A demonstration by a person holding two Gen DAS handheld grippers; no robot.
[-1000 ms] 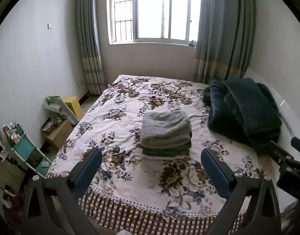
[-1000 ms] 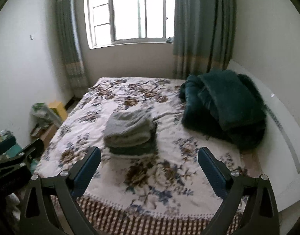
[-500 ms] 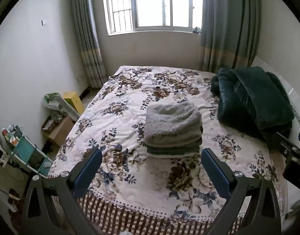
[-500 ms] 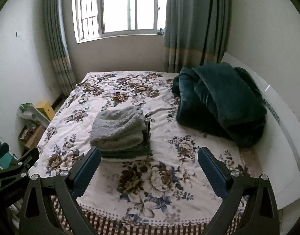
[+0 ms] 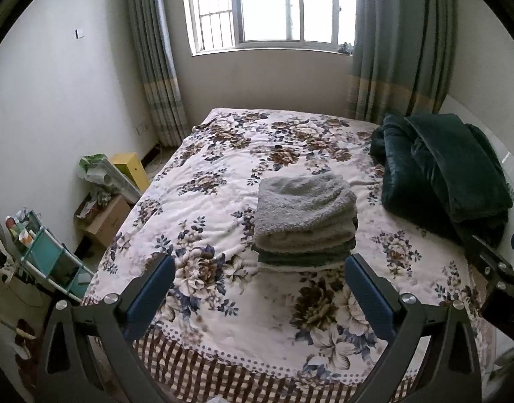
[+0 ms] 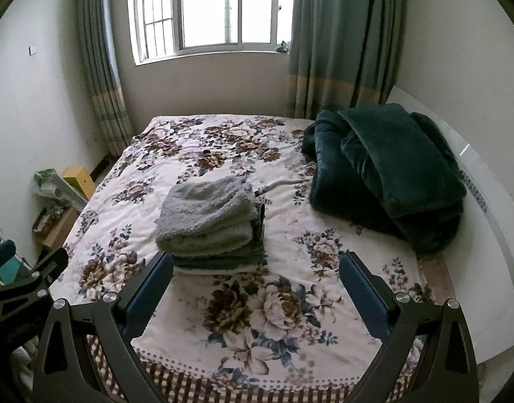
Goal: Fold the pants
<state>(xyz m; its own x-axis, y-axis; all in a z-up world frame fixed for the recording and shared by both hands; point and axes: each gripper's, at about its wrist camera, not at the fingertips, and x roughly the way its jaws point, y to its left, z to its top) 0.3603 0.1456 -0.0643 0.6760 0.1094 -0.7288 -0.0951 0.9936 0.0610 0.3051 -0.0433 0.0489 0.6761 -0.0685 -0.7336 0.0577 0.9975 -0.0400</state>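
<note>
Both grippers hang above the foot of the bed, fingers spread wide and grasping nothing — left gripper (image 5: 258,285), right gripper (image 6: 257,282).

Pants: I take the grey fleecy bundle (image 5: 304,208) on top of the stack to be them, already folded into a thick pad. It sits mid-bed on the floral bedspread (image 5: 223,174), at about 12 o'clock from the left gripper and 11 o'clock from the right (image 6: 206,215). Under it lie a darker green folded layer (image 5: 304,255) and a pale one at the very bottom; whether those are also pants I cannot tell.

Handling, my judgement:
- soft, plush, light; no stiffness, so it will sag and unroll if lifted from one point
- fleece is grippy, not slippery — pads should hold without a hard squeeze
- thick pile means a deep bite is needed, or only fluff gets pinched

Where to take hold: the near folded edge, one gripper at each corner, catching all grey layers together and none of the green below.

Dark green blanket (image 5: 451,174) is heaped at 2 o'clock, well apart from the stack.
</note>
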